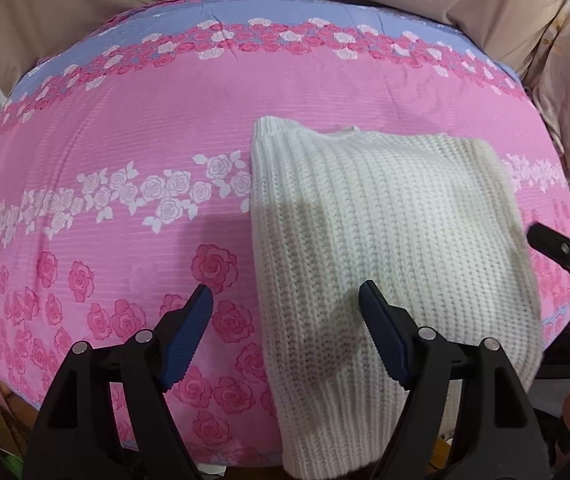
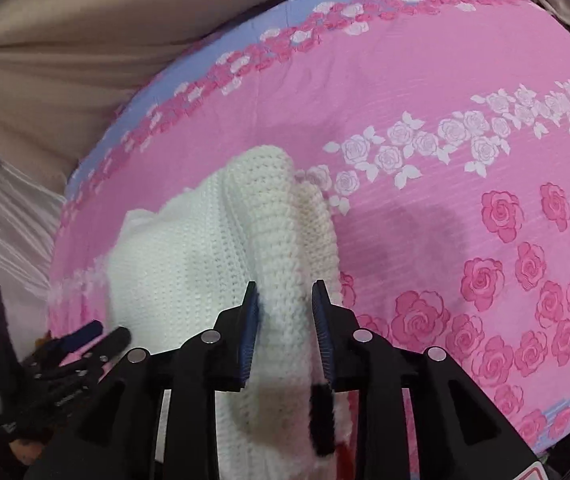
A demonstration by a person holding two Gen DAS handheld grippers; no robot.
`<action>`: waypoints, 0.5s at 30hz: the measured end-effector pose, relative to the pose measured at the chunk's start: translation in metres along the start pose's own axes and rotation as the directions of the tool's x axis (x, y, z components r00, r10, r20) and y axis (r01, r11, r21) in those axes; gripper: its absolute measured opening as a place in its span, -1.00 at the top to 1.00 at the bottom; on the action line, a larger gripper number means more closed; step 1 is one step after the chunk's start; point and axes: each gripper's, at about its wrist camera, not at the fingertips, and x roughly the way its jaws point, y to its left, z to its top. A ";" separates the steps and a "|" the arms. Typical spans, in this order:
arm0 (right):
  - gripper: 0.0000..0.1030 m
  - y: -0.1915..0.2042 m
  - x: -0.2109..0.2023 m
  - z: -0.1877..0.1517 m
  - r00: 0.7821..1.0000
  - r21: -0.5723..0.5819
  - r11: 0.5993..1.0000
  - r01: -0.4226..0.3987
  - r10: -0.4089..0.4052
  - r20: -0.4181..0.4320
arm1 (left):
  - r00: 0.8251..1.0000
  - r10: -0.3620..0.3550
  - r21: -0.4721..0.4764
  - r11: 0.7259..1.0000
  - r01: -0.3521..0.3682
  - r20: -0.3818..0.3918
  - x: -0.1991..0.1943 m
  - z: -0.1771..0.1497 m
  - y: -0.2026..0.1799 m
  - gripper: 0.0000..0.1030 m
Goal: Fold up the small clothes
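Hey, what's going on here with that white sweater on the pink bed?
A person is folding a white knit sweater on a pink rose-print bedspread with hand-held tongs. The right tongs are closed on a bunched edge of the sweater, lifting it. The left tongs are open above the sweater's near left edge, gripping nothing. The sweater looks partly folded.

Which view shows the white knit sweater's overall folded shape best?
The left wrist view: the white knit sweater lies spread across the pink floral bedspread, most edges visible. The right wrist view shows only a bunched ribbed edge between the right gripper jaws, the rest foreshortened.
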 end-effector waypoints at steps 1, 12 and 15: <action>0.44 0.003 -0.011 -0.003 1.000 -0.008 1.000 -0.004 0.004 0.017 | 1.000 -0.008 -0.004 1.000 0.008 -0.001 -0.004 -0.002 0.001 -0.42; 0.81 0.010 -0.034 -0.084 0.996 -0.034 0.998 -0.050 0.047 -0.070 | 0.998 0.001 0.057 0.998 0.003 -0.068 0.002 -0.036 0.005 -0.46; 0.82 0.014 -0.065 -0.085 0.996 -0.052 0.995 -0.084 0.084 -0.002 | 0.996 -0.001 0.058 0.998 0.006 -0.088 0.010 -0.038 0.005 -0.48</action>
